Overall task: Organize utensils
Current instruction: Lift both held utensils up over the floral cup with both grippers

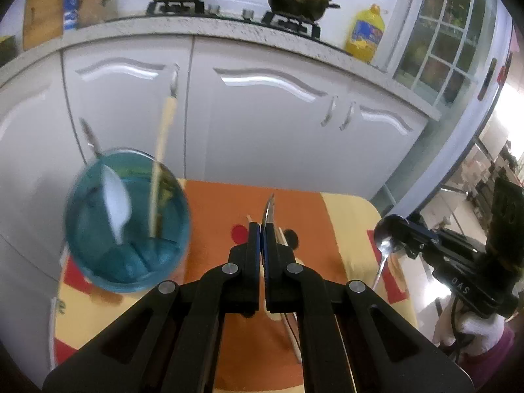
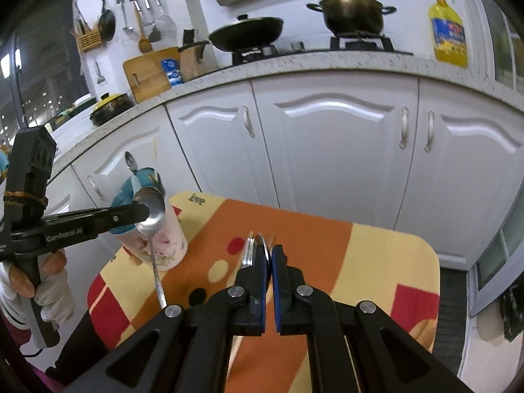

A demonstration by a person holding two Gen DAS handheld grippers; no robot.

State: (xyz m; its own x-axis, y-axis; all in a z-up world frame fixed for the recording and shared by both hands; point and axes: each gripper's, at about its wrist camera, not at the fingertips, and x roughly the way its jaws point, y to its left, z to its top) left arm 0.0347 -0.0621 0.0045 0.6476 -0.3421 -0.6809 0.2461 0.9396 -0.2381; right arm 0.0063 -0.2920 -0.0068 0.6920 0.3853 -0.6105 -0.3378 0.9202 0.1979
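Left wrist view: the left gripper point(image 1: 262, 239) is clamped on a metal spoon point(image 1: 269, 211), bowl edge-on between its jaws; ahead and to its left sits the blue utensil holder point(image 1: 127, 222) with cutlery inside; off to its right, the right gripper point(image 1: 404, 240) is clamped on another spoon point(image 1: 386, 239), above the orange table point(image 1: 327, 216).

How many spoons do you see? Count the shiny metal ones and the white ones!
Shiny metal spoons: 3 (left gripper holds one, right gripper holds one, one stands in the flowery blue-lined cup)
White plastic spoon in the cup: 1
Total: 4
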